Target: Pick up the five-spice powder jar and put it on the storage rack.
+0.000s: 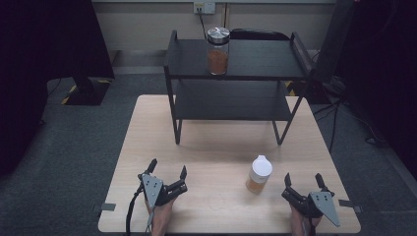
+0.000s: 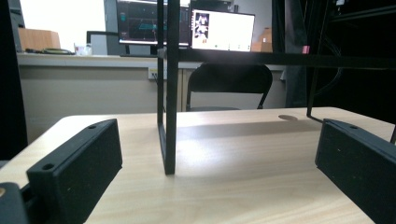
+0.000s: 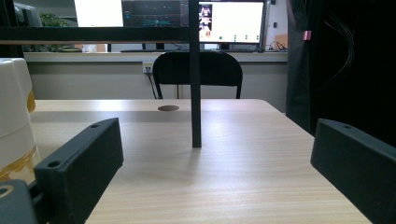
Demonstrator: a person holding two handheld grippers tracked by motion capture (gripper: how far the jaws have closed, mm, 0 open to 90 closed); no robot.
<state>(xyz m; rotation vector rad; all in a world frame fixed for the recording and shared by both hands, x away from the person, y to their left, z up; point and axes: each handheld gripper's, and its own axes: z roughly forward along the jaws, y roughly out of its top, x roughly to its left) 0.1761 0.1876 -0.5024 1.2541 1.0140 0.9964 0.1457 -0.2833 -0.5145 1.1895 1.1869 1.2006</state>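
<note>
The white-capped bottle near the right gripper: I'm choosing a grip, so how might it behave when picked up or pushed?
The bottle looks rigid, probably plastic, so it should keep its shape. It stands upright, taller than wide, so a push near its cap may tip it. Its smooth round body could slip or roll. The right gripper is open beside it.

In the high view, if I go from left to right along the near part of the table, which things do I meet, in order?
left gripper → white-capped bottle → right gripper
</note>
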